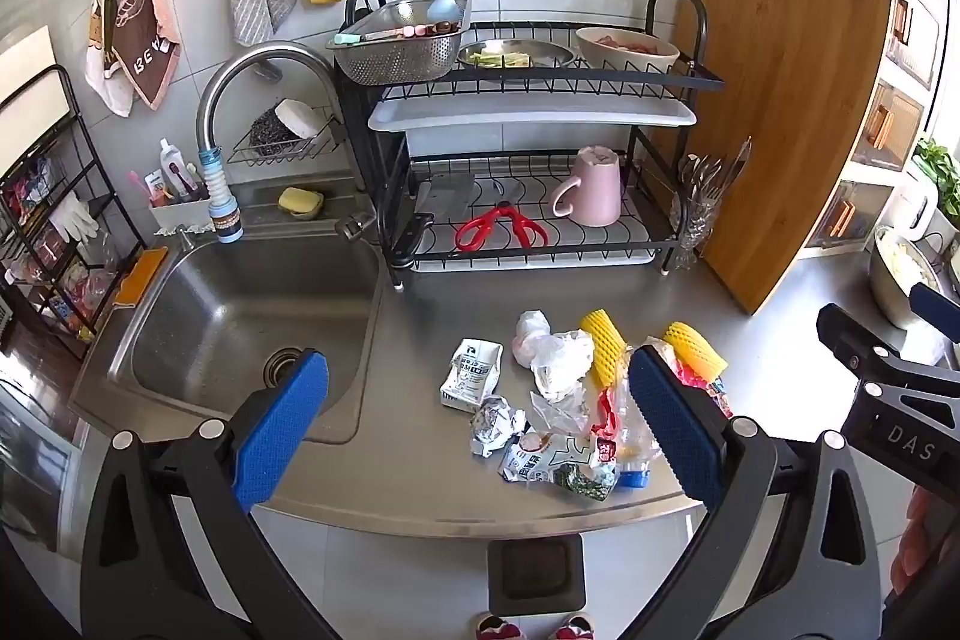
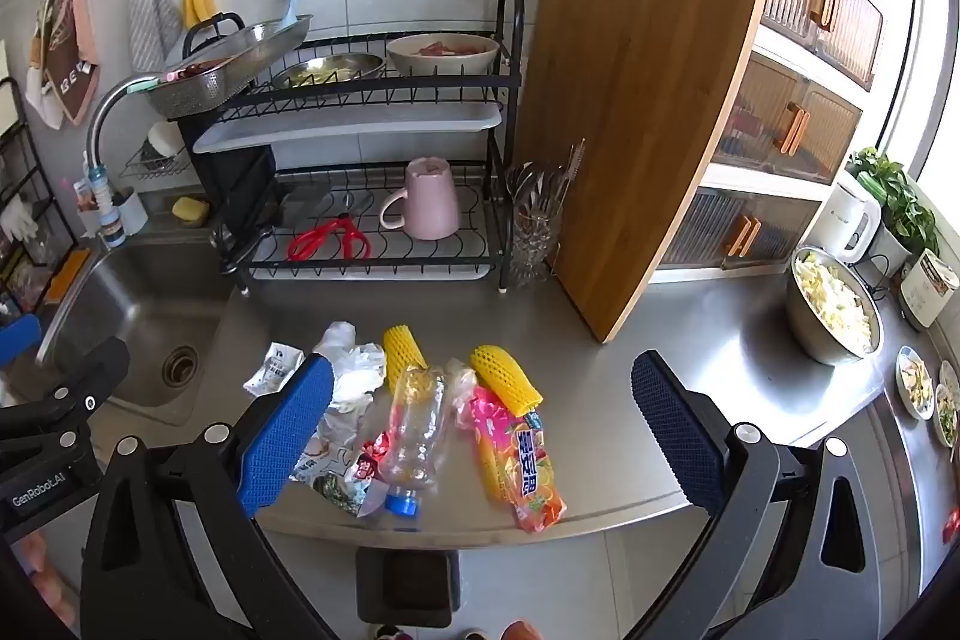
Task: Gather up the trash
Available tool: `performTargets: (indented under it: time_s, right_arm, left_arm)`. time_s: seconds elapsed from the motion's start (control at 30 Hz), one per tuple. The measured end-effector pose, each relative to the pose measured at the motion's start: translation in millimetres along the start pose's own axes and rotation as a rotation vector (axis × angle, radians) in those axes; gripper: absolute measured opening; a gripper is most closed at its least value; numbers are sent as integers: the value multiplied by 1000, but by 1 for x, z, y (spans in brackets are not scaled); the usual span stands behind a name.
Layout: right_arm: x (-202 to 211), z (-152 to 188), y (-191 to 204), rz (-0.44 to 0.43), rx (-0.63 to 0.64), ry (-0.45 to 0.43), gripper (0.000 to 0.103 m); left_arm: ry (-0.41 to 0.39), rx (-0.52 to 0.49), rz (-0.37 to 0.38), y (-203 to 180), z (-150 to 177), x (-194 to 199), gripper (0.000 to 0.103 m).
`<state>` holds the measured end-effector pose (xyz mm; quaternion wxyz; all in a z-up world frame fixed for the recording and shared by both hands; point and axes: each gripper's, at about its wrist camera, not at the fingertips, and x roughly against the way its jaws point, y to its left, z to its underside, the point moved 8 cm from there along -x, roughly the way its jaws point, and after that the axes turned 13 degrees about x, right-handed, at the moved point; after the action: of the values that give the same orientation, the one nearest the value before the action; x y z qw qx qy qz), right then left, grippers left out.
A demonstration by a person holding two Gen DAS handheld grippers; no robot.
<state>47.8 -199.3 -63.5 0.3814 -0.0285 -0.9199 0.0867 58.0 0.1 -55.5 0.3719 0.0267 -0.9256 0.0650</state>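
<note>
Steel counter (image 2: 690,316) with trash pile (image 2: 420,412), bowl (image 2: 807,334) of chopped vegetables; both gripper pairs (image 1: 477,418) (image 2: 483,421) spread, empty.

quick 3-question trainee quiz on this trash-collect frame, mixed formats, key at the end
1. True or false: the left claw is shut on the crushed milk carton.
2. Multiple choice: where does the clear plastic bottle lie? A) in the sink B) on the counter among the wrappers C) on the dish rack's lower shelf
3. Fill in: the two yellow foam nets lie on the steel counter in front of the upright wooden ____ board.

Key: 1 false, both the left and right claw are open and hold nothing; 2 B; 3 cutting.
</note>
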Motion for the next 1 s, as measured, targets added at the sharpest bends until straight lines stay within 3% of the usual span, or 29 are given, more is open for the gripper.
performTargets:
  time_s: [1.0]
  right_arm:
    - [7, 2, 4, 8, 11, -1, 100]
  left_arm:
    - [-14, 0, 2, 3, -7, 10, 95]
